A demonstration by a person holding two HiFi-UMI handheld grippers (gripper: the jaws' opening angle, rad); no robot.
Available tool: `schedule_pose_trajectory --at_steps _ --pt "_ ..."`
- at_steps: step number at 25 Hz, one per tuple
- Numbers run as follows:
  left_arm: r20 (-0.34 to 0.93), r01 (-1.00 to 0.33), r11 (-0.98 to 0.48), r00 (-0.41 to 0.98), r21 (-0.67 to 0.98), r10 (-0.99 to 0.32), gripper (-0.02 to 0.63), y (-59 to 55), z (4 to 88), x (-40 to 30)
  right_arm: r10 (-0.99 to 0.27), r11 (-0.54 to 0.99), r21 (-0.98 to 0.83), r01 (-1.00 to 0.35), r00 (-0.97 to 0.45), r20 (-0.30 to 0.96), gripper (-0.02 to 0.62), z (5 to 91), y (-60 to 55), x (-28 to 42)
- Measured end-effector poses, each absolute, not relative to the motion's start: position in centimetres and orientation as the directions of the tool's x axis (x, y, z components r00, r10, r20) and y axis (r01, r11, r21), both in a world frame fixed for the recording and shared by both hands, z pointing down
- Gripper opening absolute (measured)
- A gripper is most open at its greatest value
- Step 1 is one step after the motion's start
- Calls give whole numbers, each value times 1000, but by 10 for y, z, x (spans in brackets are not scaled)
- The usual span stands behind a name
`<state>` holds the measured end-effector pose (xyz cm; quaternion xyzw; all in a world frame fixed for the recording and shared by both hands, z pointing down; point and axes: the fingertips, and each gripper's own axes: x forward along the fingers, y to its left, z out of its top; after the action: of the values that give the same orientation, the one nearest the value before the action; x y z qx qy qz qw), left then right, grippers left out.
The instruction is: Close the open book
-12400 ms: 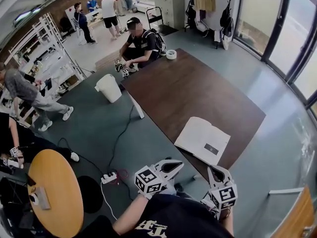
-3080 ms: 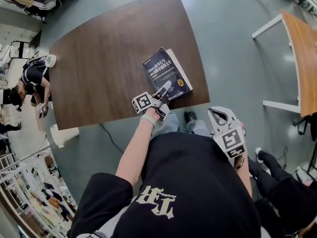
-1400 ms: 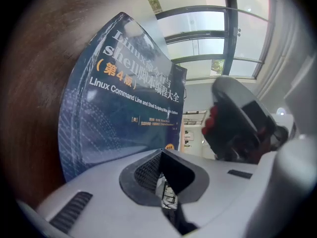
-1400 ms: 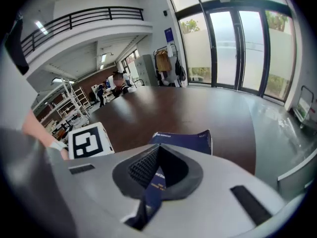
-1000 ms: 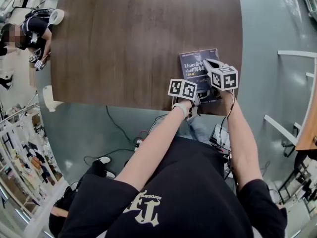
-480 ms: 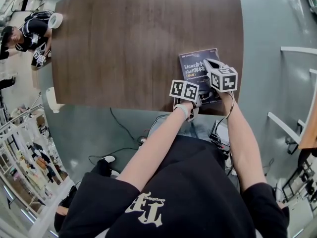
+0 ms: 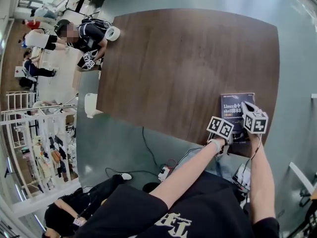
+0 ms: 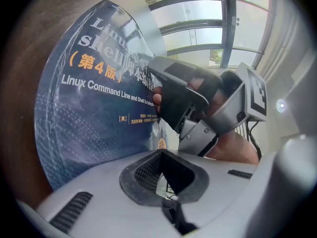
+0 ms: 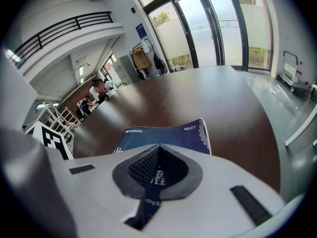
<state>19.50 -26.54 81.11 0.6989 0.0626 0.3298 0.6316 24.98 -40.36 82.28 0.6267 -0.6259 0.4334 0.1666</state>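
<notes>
1 book (image 7: 237, 114) closed, blue cover up, flat on tabletop (image 7: 188, 63) at near right corner, close to near edge. Left gripper (image 7: 229, 137): fingers pressed together, nothing between, low over book's near left corner. Right gripper (image 7: 247, 108): fingers together too, empty, tips above cover's right half; contact with cover unclear. 2 grippers just beside each other. Tape roll (image 7: 113, 33) at far left corner.

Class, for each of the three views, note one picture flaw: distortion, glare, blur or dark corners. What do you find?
Head view: the fisheye lens bends the table edges into curves. Left gripper view: the book cover bulges, and the windows are washed out. Right gripper view: black vignette corners and a pale sheen on the tabletop.
</notes>
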Motion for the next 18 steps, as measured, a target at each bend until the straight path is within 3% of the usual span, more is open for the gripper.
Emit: schedule_pose_trajectory --at_steps 9,14,18 --pt "418 -318 -285 795 904 439 2 -269 809 194 -673 -119 -329 -937 -168 720 -14 803 -411 243" --pt "453 -361 -312 836 879 308 3 -290 808 195 -675 -7 -188 -982 -133 725 -14 799 -404 231" --pt "477 -381 -345 842 858 254 3 -284 813 182 -656 18 -245 -969 -196 729 -14 807 -366 214"
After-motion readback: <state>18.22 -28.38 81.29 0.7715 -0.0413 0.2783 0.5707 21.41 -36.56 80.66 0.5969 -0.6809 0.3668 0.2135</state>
